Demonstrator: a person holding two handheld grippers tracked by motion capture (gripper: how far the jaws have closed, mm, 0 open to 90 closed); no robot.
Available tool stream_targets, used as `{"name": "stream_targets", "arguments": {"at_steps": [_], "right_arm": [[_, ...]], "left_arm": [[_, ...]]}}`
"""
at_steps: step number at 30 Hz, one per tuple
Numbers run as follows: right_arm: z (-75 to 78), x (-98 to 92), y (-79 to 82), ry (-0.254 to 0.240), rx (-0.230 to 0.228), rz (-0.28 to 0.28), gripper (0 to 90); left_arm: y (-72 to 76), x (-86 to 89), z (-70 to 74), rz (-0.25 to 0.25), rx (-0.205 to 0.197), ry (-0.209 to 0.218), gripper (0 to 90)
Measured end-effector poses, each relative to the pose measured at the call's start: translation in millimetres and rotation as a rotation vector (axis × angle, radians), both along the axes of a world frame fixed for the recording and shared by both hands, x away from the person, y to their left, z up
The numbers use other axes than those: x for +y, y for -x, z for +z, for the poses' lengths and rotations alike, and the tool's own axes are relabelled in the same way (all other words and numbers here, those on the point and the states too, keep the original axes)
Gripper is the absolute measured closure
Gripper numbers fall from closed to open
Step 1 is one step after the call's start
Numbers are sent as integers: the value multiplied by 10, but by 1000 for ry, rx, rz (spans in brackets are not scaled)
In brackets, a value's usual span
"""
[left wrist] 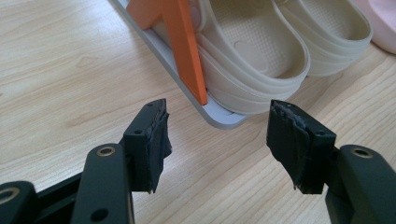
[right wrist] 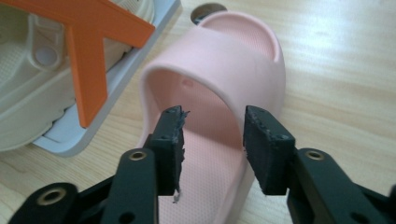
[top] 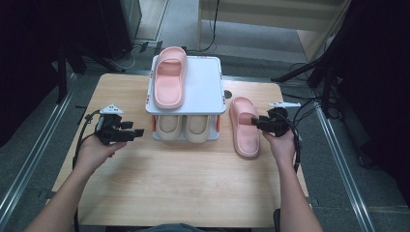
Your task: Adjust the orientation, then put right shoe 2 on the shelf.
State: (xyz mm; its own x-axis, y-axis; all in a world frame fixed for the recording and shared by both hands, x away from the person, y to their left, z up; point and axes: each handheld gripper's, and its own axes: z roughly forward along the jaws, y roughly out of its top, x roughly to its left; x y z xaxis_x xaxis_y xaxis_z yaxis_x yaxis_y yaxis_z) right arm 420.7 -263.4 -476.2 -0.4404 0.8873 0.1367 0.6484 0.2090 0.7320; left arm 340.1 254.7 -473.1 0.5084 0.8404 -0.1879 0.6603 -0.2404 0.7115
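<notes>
We see the left tool point(top: 138, 132) with jaws apart over bare light-wood table point(top: 183, 183); white rack point(top: 205, 89) mid-table, grey floor around. Right tool point(top: 256, 122), jaws apart and clamping nothing, sits at the pink slipper point(top: 244, 126) lying flat right of the rack.

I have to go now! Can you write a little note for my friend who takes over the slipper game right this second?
Left gripper: jaws open, nothing between them, beside the rack.
Right gripper: jaws open, over the pink slipper on the table, not gripping it.
Done: one pink slipper on the top shelf; beige pair on the bottom shelf.
Left, probably: put the table slipper beside its partner on top.
</notes>
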Motion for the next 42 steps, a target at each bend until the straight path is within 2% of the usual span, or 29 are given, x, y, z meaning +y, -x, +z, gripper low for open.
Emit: {"name": "stream_targets", "arguments": {"at_steps": [4,13,20,30,36,42], "right_arm": [[-91,-74,-46,4,49,-16,553],[-241,-136,-145,2,100,-26,509],[-275,-156,-181,-16,107,-37,507],[-305,-165,-211,-3,100,-47,506],[-315,-155,-247,-4,90,-53,509],[-344,-97,-332,3,101,-55,514]], "left_arm": [[5,1,9,-3,-6,-3,388],[5,19,-15,-2,8,-9,388],[17,44,-14,5,16,-7,385],[30,49,-28,3,18,-15,385],[63,75,-36,15,17,-10,384],[117,131,-55,32,24,-7,384]]}}
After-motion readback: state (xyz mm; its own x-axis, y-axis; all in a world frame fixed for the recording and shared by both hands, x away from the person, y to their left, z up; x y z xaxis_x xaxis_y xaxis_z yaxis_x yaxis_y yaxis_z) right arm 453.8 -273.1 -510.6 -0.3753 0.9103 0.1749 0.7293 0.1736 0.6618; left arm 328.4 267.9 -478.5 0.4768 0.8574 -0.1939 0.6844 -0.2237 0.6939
